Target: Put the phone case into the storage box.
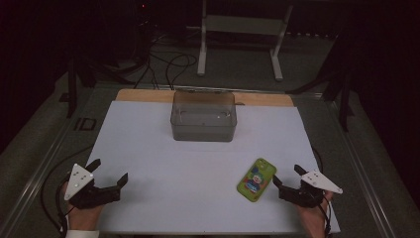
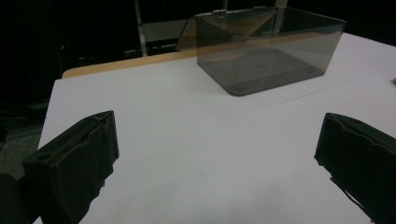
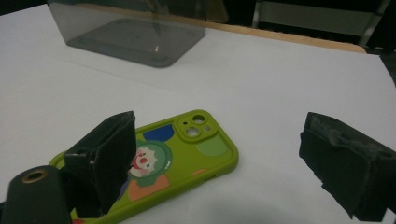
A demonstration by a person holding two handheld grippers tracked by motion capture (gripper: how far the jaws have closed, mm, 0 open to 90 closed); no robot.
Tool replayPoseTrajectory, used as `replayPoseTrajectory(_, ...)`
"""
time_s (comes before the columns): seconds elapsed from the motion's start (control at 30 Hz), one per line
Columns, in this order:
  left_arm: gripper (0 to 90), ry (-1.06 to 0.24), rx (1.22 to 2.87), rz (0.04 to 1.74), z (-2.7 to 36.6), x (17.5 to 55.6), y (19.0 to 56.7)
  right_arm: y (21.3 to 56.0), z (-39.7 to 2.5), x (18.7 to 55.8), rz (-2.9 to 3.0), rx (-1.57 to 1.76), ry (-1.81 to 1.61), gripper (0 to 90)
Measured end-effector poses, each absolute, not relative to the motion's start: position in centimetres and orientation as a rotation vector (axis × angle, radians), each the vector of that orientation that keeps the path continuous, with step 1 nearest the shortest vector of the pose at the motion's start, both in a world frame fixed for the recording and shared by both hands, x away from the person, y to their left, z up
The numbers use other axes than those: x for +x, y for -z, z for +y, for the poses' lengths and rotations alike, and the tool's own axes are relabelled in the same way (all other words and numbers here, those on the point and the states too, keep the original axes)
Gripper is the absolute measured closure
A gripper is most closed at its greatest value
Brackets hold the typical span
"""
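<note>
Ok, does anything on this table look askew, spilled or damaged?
Nothing stands out. The green phone case with a clown picture lies flat and slanted beside the open right gripper; the clear smoky plastic box stands upright and empty; the left gripper is open over bare white sheet.

Left gripper (image 2: 217,154): jaws spread wide, nothing between them, low over the white sheet.
White sheet (image 2: 201,130): covers the bench, bare in front of the gripper.
Clear box (image 2: 268,46): smoky see-through plastic, upright, open-topped, empty, far side of the sheet.
Bench (image 2: 126,63): wooden edge showing beyond the sheet.
</note>
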State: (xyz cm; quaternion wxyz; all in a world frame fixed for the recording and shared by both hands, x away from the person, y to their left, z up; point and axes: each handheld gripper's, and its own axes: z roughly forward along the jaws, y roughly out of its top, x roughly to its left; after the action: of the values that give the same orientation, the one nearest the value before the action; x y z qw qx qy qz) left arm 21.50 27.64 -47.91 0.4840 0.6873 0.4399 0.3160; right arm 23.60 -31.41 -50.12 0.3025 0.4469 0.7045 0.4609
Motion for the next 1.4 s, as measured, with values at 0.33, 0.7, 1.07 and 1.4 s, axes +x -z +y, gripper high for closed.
replayPoseTrajectory(0.33, 0.0, -0.779, 1.676, 1.088, 27.8, 21.6, 48.1, 50.3, -31.5, 23.9, 1.913, 1.191, -1.208, 10.4)
replayPoseTrajectory(0.7, 0.0, -0.785, 1.707, 1.082, 27.3, 22.1, 48.2, 49.6, -31.7, 24.3, 2.021, 1.189, -1.201, 16.7)
replayPoseTrajectory(1.07, 0.0, -0.783, 1.712, 1.072, 26.9, 22.1, 48.3, 50.3, -31.5, 25.3, 2.218, 1.200, -1.003, 78.3)
replayPoseTrajectory(1.4, 0.0, -0.777, 1.716, 1.078, 26.8, 22.2, 48.4, 52.2, -31.1, 26.2, 2.353, 1.208, -0.870, 90.0)
